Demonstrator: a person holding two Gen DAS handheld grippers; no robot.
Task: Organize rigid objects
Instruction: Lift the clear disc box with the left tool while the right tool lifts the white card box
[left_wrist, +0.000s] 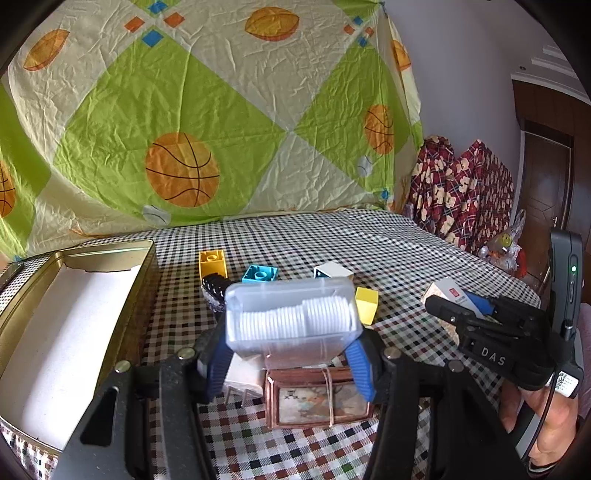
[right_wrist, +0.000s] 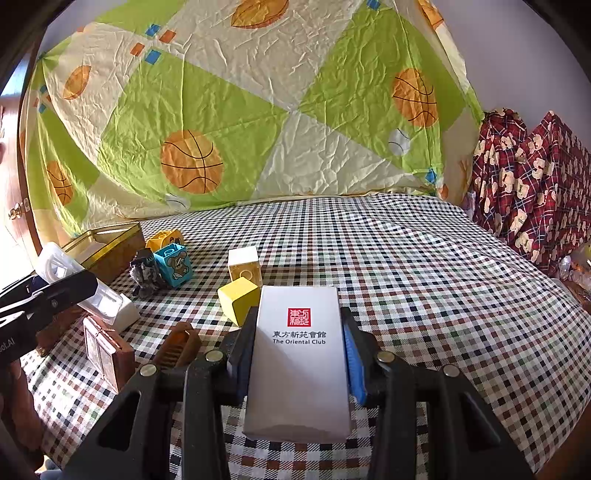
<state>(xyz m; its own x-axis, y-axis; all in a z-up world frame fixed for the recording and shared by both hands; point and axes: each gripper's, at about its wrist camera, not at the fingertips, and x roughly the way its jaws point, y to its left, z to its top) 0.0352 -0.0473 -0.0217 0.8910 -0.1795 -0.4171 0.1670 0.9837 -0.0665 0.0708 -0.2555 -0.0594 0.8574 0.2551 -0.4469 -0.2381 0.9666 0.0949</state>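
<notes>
White box (right_wrist: 298, 354) reading "The Oriental Club" sits clamped in right tool (right_wrist: 299, 354).

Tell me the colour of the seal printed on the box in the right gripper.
Red, on the white box; clearest in the right wrist view.

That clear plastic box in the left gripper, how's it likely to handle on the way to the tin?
The clear plastic box looks rigid, so the left gripper probably won't crush it. Its smooth walls may slip. The white discs inside look loose and could shift if tilted toward the gold tin.
</notes>
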